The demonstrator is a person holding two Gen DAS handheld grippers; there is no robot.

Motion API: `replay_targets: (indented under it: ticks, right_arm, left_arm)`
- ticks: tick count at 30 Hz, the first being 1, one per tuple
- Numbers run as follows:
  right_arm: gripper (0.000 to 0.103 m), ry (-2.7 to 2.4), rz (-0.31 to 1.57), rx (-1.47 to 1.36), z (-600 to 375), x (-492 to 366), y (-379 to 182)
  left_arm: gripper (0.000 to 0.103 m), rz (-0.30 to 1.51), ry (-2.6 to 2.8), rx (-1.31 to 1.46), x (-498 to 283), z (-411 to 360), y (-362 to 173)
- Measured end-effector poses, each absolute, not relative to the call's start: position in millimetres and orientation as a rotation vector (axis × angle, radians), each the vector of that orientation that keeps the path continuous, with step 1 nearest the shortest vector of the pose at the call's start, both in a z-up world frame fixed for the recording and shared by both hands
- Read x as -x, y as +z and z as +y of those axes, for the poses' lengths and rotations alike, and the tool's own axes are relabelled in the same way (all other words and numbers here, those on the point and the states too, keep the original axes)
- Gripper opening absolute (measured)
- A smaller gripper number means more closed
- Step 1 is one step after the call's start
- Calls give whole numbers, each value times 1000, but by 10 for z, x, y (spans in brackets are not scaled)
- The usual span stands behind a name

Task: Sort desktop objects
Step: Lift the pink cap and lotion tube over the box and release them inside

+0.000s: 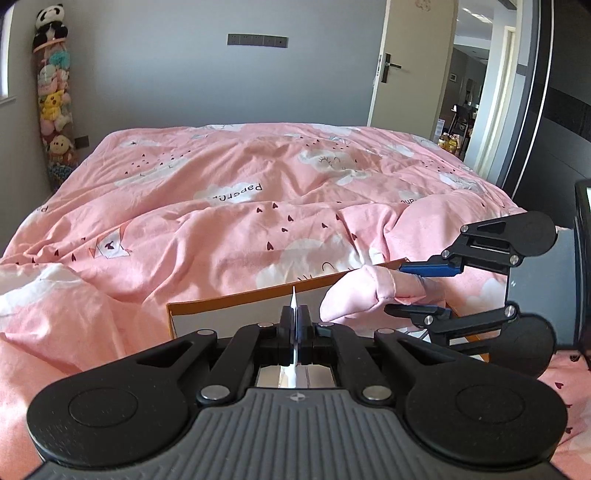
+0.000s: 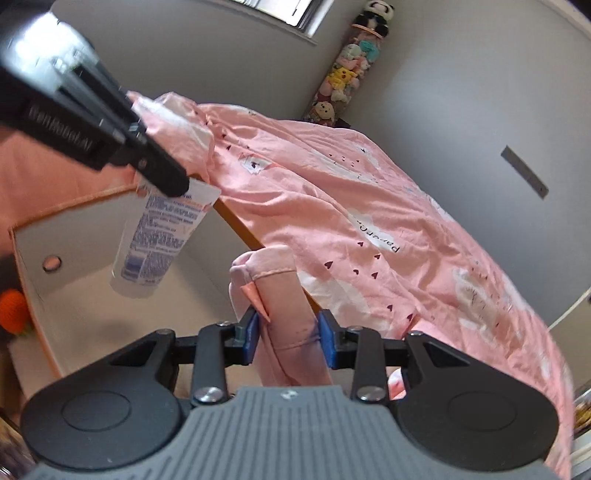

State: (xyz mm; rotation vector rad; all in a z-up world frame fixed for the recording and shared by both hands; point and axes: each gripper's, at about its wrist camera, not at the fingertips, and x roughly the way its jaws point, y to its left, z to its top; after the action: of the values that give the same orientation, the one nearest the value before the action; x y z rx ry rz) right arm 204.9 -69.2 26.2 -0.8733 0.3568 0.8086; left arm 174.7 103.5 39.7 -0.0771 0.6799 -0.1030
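With our left gripper [image 2: 173,188] clamped on the white printed plastic tube [image 2: 162,236] and right gripper [image 2: 288,339] on the rolled pink cloth [image 2: 277,295], both over the orange-rimmed white box [image 2: 33,258], either might catch its rim.

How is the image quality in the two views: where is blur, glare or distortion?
Left wrist view: sharp, evenly daylit, fisheye bending the door frame. Right wrist view: strongly tilted, the left claw and its tube motion-blurred, window overexposed, the pink cloth in the right claw sharp.

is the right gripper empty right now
No, the right gripper is clamped on a rolled pink cloth item between its blue pads.
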Motion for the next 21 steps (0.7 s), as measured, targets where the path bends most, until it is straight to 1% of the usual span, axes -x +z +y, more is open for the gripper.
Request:
replay_targets:
  ticks: [5,9,15,17,21]
  right_arm:
    - [36,836,267,1121,-580,-2123,-131]
    - [36,853,215,1256,-561,-2191,-387]
    - [36,860,228,1301,-612,-2293,-592]
    - [37,851,261,1283,-642,-2315,-574]
    - [41,898,350,1240,-683,-2320,-459]
  left_arm:
    - [1,703,-81,153,-1853,1118,220]
    - [1,719,-77,187,-1955,1169,122]
    - [1,729,-89,176,-2065,1151,56]
    - [1,735,-97,179,-2097,1145,31]
    - [1,745,-111,186,-2120,1119,-6]
